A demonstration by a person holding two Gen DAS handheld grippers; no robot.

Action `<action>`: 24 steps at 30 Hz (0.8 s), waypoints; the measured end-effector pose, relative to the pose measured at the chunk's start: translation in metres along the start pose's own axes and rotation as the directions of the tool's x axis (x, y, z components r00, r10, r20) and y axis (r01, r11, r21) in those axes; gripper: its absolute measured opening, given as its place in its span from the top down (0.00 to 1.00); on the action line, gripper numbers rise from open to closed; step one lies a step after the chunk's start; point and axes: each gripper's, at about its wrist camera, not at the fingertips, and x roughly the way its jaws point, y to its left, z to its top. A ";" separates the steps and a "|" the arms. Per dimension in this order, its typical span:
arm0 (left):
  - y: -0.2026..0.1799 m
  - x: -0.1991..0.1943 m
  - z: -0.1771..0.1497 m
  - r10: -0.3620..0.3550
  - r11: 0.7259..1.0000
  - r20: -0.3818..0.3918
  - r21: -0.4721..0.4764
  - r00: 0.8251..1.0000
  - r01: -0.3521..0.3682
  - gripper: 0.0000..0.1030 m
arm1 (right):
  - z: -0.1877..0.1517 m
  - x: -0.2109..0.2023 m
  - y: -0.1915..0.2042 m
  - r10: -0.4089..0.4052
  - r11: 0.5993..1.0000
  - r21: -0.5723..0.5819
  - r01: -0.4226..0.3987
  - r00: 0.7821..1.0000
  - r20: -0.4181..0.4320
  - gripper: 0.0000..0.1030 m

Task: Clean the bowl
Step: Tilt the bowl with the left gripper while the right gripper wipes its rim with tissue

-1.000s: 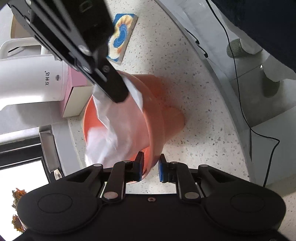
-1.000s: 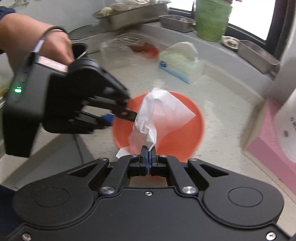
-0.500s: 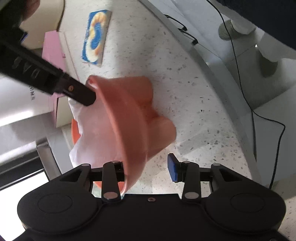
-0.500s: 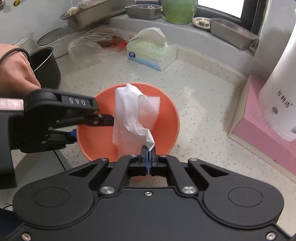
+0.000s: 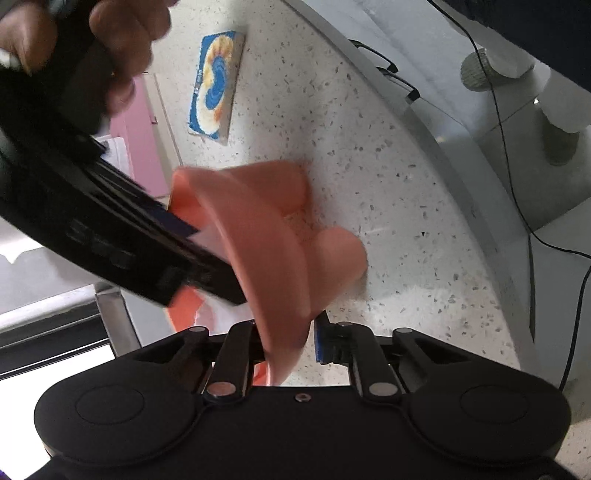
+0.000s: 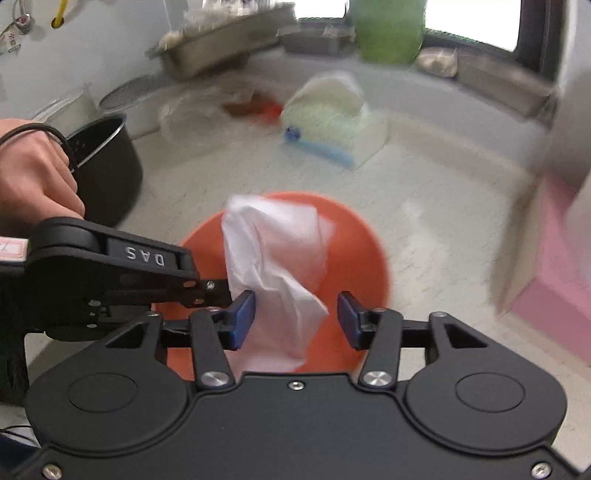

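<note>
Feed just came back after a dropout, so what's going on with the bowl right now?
A person with two handheld grippers is cleaning the orange bowl on the speckled counter with a white tissue. The left gripper has the bowl's rim between its fingers and the bowl is tipped up; whether it is clamped is unclear. The right gripper is open, with the tissue loose between its pads, draped inside the bowl.

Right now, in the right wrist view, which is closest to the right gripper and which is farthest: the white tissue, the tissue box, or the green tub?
1. White tissue: between the right gripper jaws, over the orange bowl.
2. Tissue box: mid-counter, ahead.
3. Green tub: on the back ledge by the window.
</note>
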 end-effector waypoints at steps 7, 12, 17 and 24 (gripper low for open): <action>0.002 -0.004 0.004 0.009 0.997 0.001 -0.071 1.000 -0.009 0.87 | 0.013 -0.013 0.004 -0.124 0.992 0.027 0.123 0.989 0.081 1.00; 0.020 0.000 0.001 -0.006 0.961 -0.018 -0.277 1.000 0.000 0.86 | 0.020 -0.041 -0.009 -0.181 0.983 0.062 0.174 0.974 0.138 1.00; 0.024 0.002 -0.003 -0.016 0.929 -0.031 -0.369 0.999 0.004 0.86 | 0.016 -0.057 -0.020 -0.232 0.971 0.084 0.222 0.964 0.131 1.00; 0.045 0.006 -0.009 -0.030 0.818 -0.042 -0.575 0.999 0.001 0.86 | 0.001 -0.065 -0.009 -0.193 0.979 0.088 0.184 0.975 0.114 1.00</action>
